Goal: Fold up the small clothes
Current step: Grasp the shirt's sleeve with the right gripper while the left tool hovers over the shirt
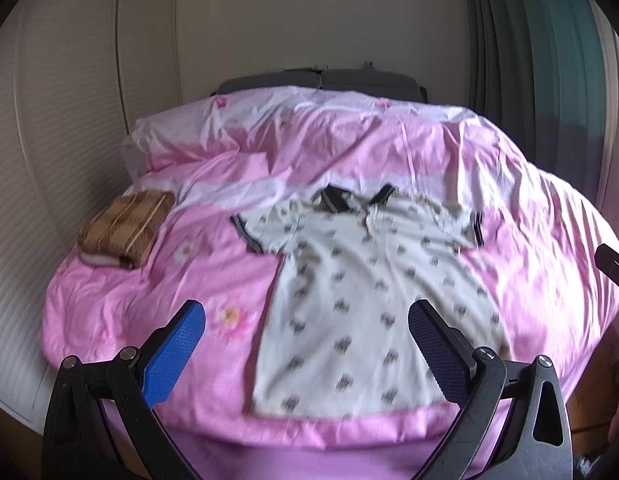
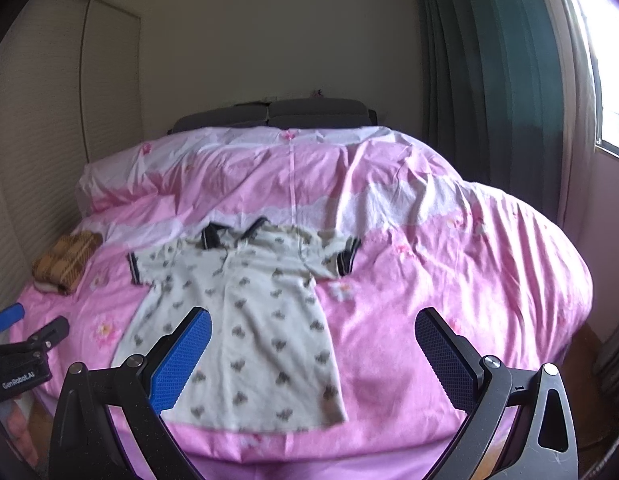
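Both mounted behind spread blue-padded fingers, looking forward and down from above the foot of the pink bed, toward the headboard wall. Left wrist view set nearer, over the near left part, with the right gripper just entering at the right edge. Right wrist view set further right and slightly back, with the left gripper at its left edge. Shared: the spread shirt, the folded brown cloth, the green curtain.

A bed with a rumpled pink flowered duvet fills the room, with grey pillows at its far end against the wall. A folded brown checked blanket lies near its left edge beside white slatted wardrobe doors; dark green curtains hang far right by a bright window.
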`<move>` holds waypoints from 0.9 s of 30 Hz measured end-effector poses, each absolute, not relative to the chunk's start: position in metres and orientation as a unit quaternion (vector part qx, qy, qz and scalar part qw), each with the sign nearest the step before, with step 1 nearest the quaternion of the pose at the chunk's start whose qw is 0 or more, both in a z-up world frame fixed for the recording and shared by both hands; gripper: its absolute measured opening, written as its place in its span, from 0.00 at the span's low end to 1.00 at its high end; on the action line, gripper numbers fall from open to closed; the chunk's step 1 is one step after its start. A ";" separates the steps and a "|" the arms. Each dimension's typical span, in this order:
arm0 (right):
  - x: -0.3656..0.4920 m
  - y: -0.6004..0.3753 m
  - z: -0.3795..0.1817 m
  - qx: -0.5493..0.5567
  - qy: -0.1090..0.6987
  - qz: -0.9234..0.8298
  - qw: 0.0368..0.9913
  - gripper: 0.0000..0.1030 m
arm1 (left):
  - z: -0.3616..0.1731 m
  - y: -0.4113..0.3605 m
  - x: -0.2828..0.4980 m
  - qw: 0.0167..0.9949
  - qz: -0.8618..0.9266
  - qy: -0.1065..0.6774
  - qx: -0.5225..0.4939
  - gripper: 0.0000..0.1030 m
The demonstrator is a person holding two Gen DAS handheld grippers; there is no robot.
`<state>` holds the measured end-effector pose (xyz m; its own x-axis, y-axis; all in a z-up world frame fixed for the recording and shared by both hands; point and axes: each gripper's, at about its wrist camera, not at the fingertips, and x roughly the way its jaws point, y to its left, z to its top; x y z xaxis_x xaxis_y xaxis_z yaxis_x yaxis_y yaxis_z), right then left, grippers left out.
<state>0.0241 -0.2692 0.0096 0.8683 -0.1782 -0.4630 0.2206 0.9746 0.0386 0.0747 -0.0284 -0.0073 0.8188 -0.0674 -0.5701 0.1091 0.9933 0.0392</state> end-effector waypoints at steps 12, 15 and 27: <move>0.150 -0.343 0.018 0.041 0.181 -0.125 0.975 0.94 | -0.011 -0.110 0.205 0.961 -0.045 0.270 0.028 1.00; 0.193 -0.366 -0.001 0.039 0.202 -0.121 0.971 0.77 | -0.025 -0.133 0.241 0.961 -0.043 0.272 0.030 1.00; 0.317 -0.440 -0.099 0.083 0.300 -0.075 0.947 0.42 | -0.083 -0.199 0.346 0.956 -0.017 0.290 0.030 1.00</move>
